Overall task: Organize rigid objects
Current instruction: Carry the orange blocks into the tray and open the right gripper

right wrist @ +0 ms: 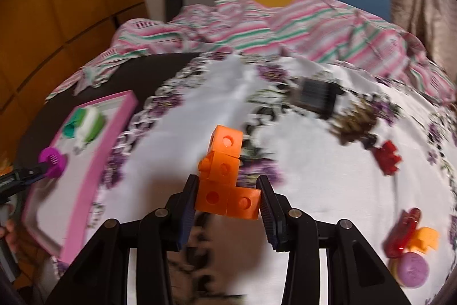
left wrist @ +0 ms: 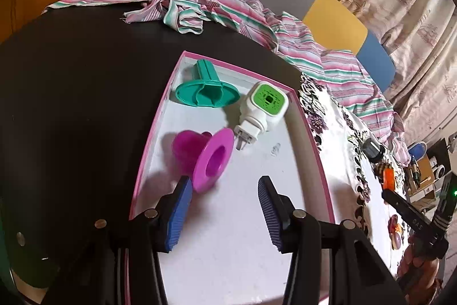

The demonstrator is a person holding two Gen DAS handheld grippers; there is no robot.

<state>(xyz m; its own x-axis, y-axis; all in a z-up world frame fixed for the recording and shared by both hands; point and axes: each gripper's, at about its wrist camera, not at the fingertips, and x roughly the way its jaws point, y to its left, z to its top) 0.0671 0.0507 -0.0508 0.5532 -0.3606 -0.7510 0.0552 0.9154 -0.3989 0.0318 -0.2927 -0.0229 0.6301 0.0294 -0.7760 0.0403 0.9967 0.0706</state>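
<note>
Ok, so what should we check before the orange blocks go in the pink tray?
1. Right claw shut on the orange blocks: ok, both pads touch the bottom cubes.
2. Blocks lifted off the flowered cloth: cannot tell, the picture is blurred.
3. Bare space in the tray: ok, the near half of its white floor is free.
4. Left claw out of the way: not ok, it is open over the tray, beside the purple funnel.
5. Things already in the tray sit clear of the landing spot: ok, the teal piece and the plug lie at the far end.
</note>
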